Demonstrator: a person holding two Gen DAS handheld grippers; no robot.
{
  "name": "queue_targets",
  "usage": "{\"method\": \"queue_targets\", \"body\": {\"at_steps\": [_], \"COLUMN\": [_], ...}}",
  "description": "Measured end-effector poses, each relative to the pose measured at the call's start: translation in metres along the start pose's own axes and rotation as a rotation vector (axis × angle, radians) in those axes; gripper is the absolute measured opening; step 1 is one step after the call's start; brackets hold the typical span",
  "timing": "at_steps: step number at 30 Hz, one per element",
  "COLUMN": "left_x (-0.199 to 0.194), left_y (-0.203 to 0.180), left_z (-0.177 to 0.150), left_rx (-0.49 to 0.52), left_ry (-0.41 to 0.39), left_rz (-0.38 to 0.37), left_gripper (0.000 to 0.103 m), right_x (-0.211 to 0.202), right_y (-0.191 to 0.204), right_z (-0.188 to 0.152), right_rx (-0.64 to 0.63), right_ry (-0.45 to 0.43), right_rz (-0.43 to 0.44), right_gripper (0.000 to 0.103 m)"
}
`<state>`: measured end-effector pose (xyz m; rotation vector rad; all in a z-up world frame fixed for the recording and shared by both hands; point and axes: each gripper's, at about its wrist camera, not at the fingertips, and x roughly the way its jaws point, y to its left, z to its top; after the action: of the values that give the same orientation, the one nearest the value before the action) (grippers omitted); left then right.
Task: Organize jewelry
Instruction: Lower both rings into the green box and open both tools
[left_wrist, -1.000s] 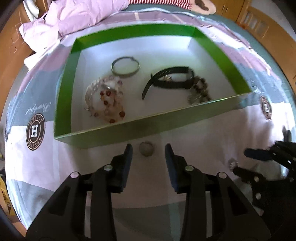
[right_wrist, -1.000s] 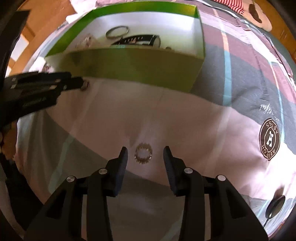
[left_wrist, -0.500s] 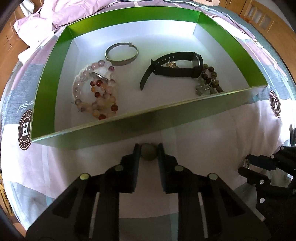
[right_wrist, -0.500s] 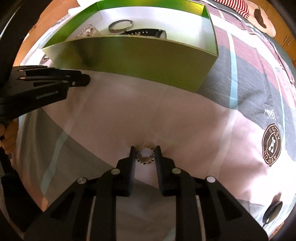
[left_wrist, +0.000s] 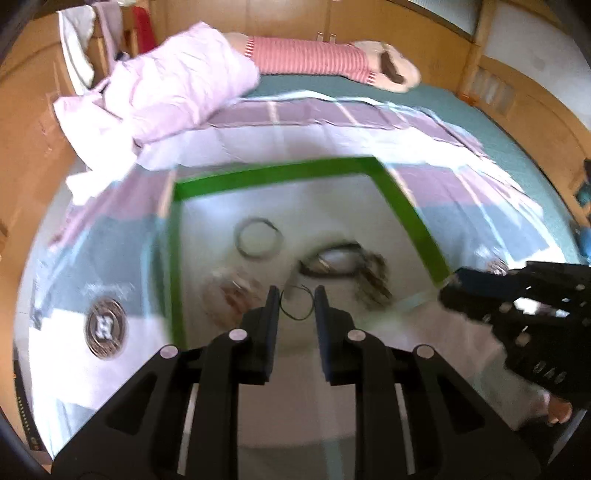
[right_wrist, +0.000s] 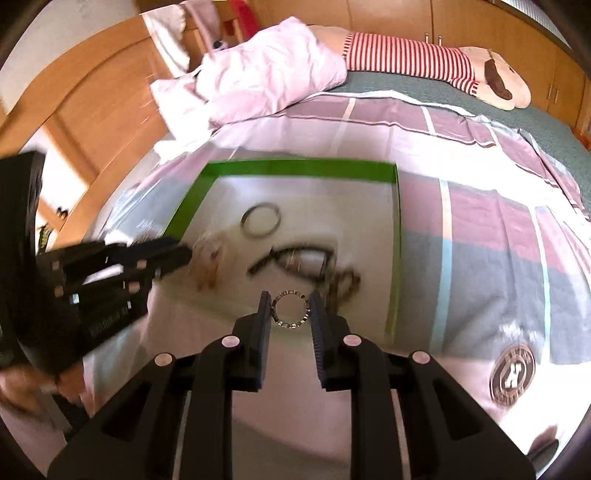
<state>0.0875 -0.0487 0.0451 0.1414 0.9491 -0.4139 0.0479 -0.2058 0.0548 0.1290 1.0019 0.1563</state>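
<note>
A bed is covered by a checked bedsheet (right_wrist: 480, 229) in purple, grey and white, on which round dark logo emblems (right_wrist: 512, 373) are printed; one emblem (left_wrist: 105, 328) is seen at the left in the left wrist view. A crumpled pale pink quilt (right_wrist: 266, 70) is piled at the far end, beside a plush toy in a red-and-white striped shirt (right_wrist: 410, 61). A teal mattress cover (left_wrist: 480, 129) is exposed beyond the sheet. Light brown wooden cabinets (right_wrist: 92, 107) are seen around the bed.
</note>
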Motion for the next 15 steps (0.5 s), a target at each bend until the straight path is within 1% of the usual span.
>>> {"method": "queue_targets", "body": {"at_steps": [3,4,5,7,10,11,12,13,14,15], "left_x": [0.035,0.046,0.055,0.068,0.073,0.072,0.071,0.069,0.067,0.061], "left_y": [0.012,0.016,0.020,0.025,0.027,0.026,0.026,0.027,0.027,0.027], "left_z": [0.004,0.003,0.002,-0.001,-0.002,-0.002,-0.003,-0.003,-0.003,-0.003], "left_rx": [-0.031,-0.037,-0.042,-0.049,-0.052,-0.052,-0.055,-0.060,-0.063,-0.068], "left_ry": [0.053,0.072,0.088,0.104,0.098,0.095,0.088,0.078,0.071,0.050], "left_rz": [0.045,0.060,0.071,0.079,0.082,0.083,0.087,0.093,0.097,0.107], "left_gripper": [0.019,0.019,0.019,0.019,0.020,0.020,0.020,0.027,0.034,0.048], "right_x": [0.031,0.048,0.056,0.067,0.076,0.076,0.074,0.069,0.067,0.059], "right_y": [-0.004,-0.006,-0.008,-0.014,-0.020,-0.022,-0.023,-0.024,-0.024,-0.024], "right_z": [0.014,0.012,0.011,0.005,0.000,0.001,0.001,0.001,0.002,0.003], "right_rx": [0.016,0.026,0.030,0.034,0.045,0.050,0.056,0.068,0.075,0.078], "right_ry": [0.032,0.050,0.060,0.078,0.084,0.077,0.069,0.046,0.031,0.008], "right_rz": [-0.047,-0.064,-0.073,-0.089,-0.112,-0.118,-0.120,-0.118,-0.118,-0.118], "right_gripper": [0.021,0.021,0.021,0.021,0.023,0.027,0.046,0.059,0.061,0.061]}}
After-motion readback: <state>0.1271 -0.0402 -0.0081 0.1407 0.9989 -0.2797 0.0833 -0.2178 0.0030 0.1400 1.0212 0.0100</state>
